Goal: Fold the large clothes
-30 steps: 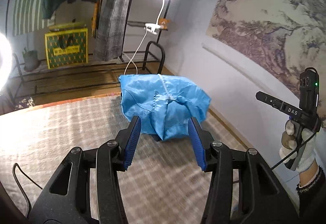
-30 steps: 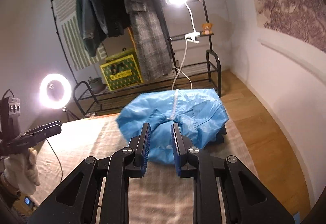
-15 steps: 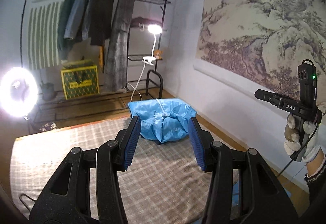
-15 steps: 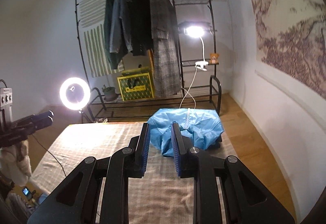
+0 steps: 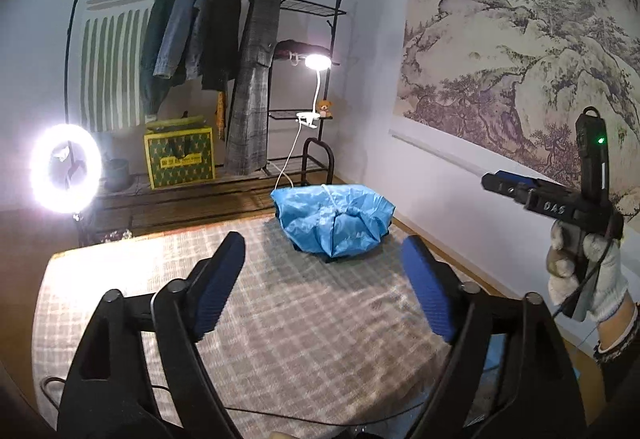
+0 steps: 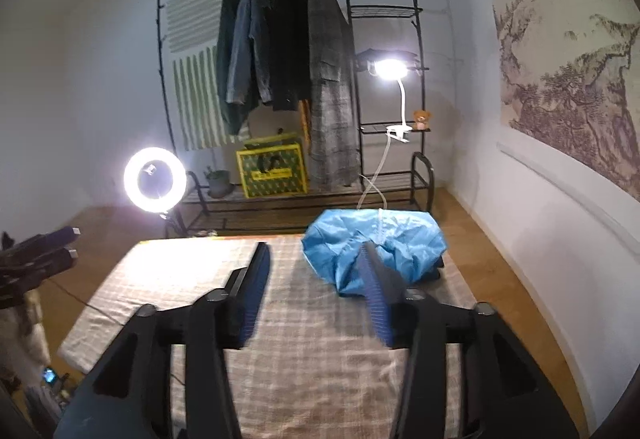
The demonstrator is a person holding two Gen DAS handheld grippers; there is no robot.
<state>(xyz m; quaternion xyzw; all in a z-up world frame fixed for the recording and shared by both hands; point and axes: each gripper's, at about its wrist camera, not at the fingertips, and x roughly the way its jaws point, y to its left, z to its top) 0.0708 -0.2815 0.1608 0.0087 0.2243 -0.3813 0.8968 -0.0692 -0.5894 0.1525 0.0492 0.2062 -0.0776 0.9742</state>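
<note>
One blue garment (image 5: 334, 221) folded on checked mat (image 5: 280, 319), two grippers' jaws opening, empty

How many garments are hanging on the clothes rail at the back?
4, left to right along the rail: a dark green one, a denim jacket, a black jacket, and a long grey checked coat. Others may hang hidden behind these.

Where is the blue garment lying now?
In both wrist views, the blue garment lies bunched at the checked mat's far right corner, near the clothes rack.
</note>
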